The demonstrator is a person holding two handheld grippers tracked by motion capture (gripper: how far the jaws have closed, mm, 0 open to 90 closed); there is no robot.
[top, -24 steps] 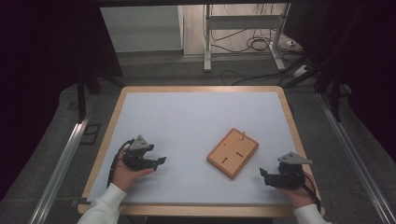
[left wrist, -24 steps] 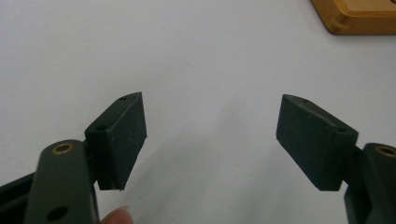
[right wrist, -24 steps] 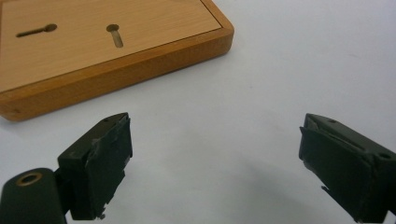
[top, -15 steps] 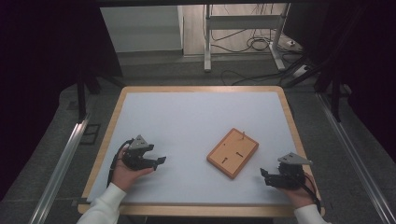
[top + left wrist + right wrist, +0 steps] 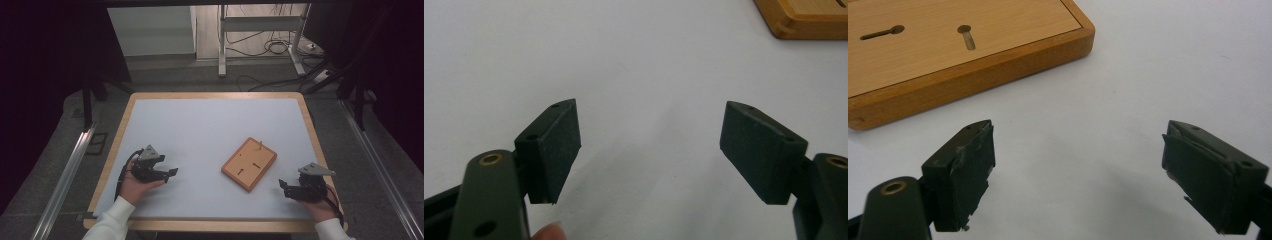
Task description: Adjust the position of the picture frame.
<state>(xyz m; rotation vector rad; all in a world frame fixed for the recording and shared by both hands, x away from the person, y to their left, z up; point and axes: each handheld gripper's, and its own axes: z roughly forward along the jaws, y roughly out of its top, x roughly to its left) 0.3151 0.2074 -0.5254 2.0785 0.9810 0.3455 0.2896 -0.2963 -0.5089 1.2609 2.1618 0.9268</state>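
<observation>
A flat wooden board (image 5: pixel 249 163) with keyhole slots and a small upright peg (image 5: pixel 260 145) lies on the white table, right of centre. My left gripper (image 5: pixel 172 172) rests near the front left, jaws open and empty, pointing right toward the board. Its own view has the pads (image 5: pixel 556 145) spread wide over bare table, with the board's corner (image 5: pixel 804 20) at top right. My right gripper (image 5: pixel 282 186) sits at the front right, open and empty, just right of the board's near corner. In the right gripper view the board (image 5: pixel 948 55) lies close ahead of the jaws.
The table (image 5: pixel 200 125) has a wooden rim and a white top. Beyond the far edge are a metal stand (image 5: pixel 260 30) and cables on the floor. Metal rails run along both sides of the table.
</observation>
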